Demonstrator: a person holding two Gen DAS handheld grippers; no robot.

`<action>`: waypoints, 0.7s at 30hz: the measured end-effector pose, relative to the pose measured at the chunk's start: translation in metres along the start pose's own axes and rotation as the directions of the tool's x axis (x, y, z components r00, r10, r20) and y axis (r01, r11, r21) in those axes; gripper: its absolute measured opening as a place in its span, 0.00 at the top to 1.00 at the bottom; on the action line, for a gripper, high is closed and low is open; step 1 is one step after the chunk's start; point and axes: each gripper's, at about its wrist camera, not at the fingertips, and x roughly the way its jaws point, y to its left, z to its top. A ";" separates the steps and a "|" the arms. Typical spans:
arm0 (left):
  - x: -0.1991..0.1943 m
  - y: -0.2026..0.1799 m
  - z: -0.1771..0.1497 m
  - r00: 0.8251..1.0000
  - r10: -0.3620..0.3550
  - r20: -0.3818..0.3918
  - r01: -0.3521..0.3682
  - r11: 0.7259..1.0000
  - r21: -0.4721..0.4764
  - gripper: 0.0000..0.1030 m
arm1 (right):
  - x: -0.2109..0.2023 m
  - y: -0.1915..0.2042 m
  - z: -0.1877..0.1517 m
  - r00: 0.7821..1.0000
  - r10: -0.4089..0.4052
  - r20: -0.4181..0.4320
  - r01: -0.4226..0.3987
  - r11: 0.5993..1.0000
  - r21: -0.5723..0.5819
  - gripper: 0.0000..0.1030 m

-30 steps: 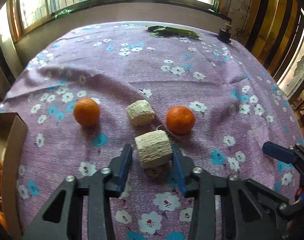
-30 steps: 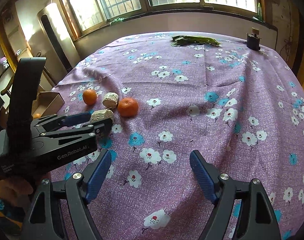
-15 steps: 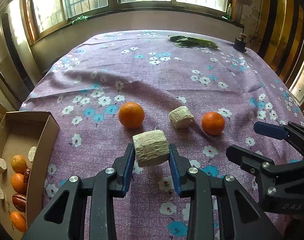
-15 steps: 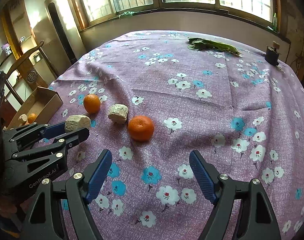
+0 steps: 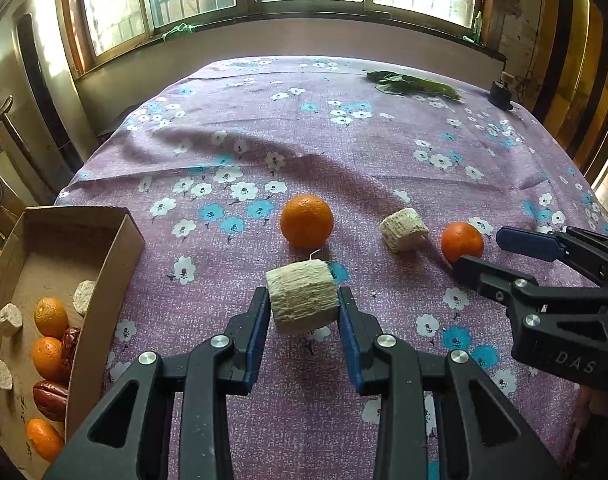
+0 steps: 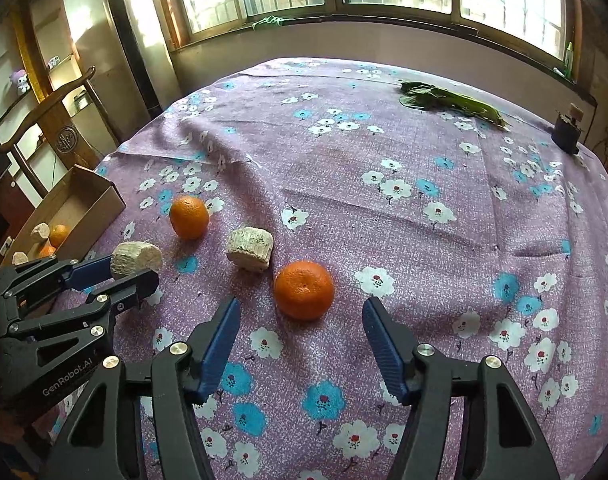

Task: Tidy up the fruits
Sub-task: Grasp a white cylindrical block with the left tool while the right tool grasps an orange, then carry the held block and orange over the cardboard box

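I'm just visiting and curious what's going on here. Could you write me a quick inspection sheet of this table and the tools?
Surface: table under a purple flowered cloth, wrinkled.
Job's things: two oranges, far orange and near orange, and a loose pale chunk lie on the cloth; cardboard box at the table's left edge holds oranges, pale chunks and red dates.
Clutter: green leaves and a small dark jar at the far side.
Grippers: left gripper is clamped on a held chunk; right gripper is closing, nothing pressed between its fingers, near orange just ahead.
Cables: nothing seen.
Surroundings: barred windows, wooden chair at left.
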 end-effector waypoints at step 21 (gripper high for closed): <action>-0.022 0.007 -0.014 1.000 0.011 0.022 -0.011 1.000 0.001 0.69 | -0.026 0.012 -0.021 0.999 0.032 0.024 -0.032 0.999 0.010 0.64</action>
